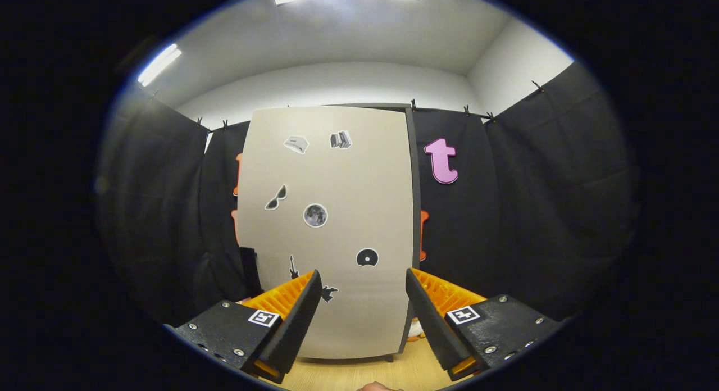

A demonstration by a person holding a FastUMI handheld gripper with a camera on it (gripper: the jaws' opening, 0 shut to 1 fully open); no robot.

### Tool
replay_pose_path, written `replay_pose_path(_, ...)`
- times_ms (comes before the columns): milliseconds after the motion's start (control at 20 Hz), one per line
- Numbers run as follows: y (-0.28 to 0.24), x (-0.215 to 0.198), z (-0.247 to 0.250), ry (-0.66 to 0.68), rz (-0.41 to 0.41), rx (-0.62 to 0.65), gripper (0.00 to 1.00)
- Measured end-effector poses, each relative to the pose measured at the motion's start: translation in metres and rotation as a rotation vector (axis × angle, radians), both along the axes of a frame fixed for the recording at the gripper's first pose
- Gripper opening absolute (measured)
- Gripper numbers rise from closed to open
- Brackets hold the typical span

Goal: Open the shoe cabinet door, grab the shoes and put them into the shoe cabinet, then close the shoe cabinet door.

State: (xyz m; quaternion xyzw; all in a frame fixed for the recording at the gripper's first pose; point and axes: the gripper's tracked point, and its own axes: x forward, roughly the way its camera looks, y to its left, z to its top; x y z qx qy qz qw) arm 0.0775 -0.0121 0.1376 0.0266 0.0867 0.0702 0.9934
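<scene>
The tool (364, 292) stood with its fingers spread wide and nothing between them, raised over the light wooden floor (359, 374) and facing the shoe cabinet door (328, 228), a tall beige panel with small stickers that stood just ahead of the fingers. The door looked shut or very nearly so, with its darker right edge (415, 211) showing a thin seam, so opening it was judged the step in hand: the fingers would do best to hook that right edge and swing it out slowly. A small pale and orange thing (416, 329) low beside the cabinet's right foot may have been the shoes, though too little showed to tell.
</scene>
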Motion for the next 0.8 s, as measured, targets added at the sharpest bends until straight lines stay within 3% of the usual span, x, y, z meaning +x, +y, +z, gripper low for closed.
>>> replay_pose_path(800,0.0000,-0.0013,0.0017,-0.030,-0.004,-0.050,0.93)
